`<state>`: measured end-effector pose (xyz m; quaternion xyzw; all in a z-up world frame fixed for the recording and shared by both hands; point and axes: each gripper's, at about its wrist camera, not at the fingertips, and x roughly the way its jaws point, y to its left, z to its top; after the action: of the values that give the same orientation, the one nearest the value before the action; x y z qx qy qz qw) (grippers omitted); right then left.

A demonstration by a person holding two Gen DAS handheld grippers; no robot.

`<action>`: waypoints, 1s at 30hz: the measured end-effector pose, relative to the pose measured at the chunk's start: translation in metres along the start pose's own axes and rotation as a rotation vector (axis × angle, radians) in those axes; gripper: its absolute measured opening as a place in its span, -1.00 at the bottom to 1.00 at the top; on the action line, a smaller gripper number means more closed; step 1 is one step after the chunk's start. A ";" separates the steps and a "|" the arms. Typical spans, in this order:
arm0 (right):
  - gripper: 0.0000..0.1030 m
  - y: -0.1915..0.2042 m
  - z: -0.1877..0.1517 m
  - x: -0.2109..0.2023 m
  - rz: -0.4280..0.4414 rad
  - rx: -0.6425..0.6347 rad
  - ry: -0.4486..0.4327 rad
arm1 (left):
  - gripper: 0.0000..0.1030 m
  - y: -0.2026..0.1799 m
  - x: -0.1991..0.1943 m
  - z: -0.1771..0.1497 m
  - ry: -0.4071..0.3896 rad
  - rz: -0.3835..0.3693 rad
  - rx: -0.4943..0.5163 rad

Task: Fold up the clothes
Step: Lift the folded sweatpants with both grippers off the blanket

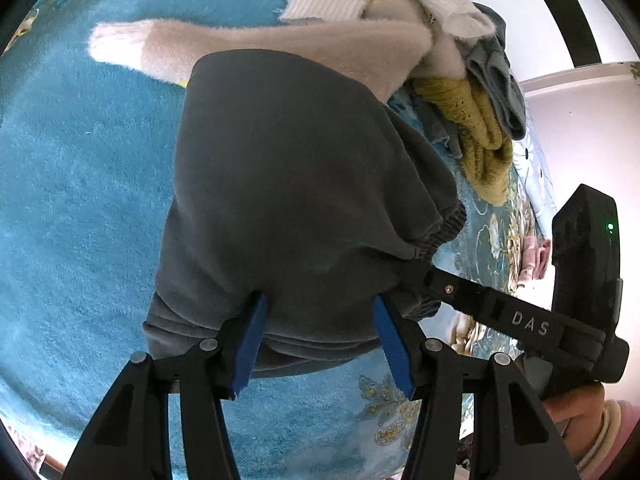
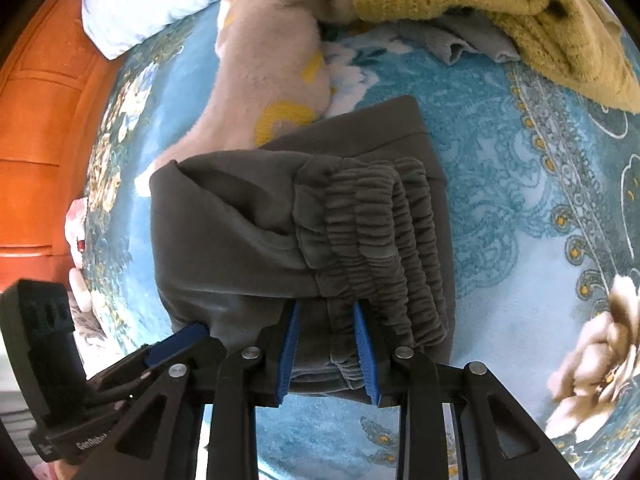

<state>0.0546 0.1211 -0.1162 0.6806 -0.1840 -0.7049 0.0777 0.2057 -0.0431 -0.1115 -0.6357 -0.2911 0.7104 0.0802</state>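
- My left gripper (image 1: 316,344) and right gripper (image 2: 328,350) each clench the near hem of the folded dark grey fleece trousers (image 1: 288,184), low over the blue floral plush blanket (image 1: 80,184).
- I judge the bulky elastic waistband (image 2: 380,240) could slip from the right pads, spilling the fold.
- Farther off, the beige fluffy sweater (image 1: 272,52) touches the trousers; dragging could snag it.

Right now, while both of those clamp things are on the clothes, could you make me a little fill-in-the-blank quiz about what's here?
1. Both grippers, left and right, are clamped on the same dark ____ garment.
2. The right gripper grips it at its gathered ____ band.
3. The knitted item in the pile behind is mustard ____.
4. The bedspread under everything is mostly ____.

Missing words: grey; elastic; yellow; blue
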 end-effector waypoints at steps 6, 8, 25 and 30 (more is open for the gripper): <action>-0.39 0.003 0.003 0.003 -0.010 -0.015 0.015 | 0.09 -0.001 0.003 0.001 0.010 0.022 0.013; -0.39 0.005 0.004 0.004 -0.014 -0.021 0.018 | 0.09 0.000 0.004 0.002 0.011 0.021 0.001; -0.27 0.001 0.052 -0.019 0.037 0.055 -0.039 | 0.09 0.018 -0.019 0.024 -0.053 -0.035 -0.069; -0.26 -0.009 0.043 0.008 -0.017 0.044 0.009 | 0.09 0.017 -0.011 0.021 -0.047 -0.010 -0.028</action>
<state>0.0131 0.1333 -0.1273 0.6867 -0.1933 -0.6984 0.0576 0.1919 -0.0693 -0.1106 -0.6182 -0.3059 0.7208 0.0680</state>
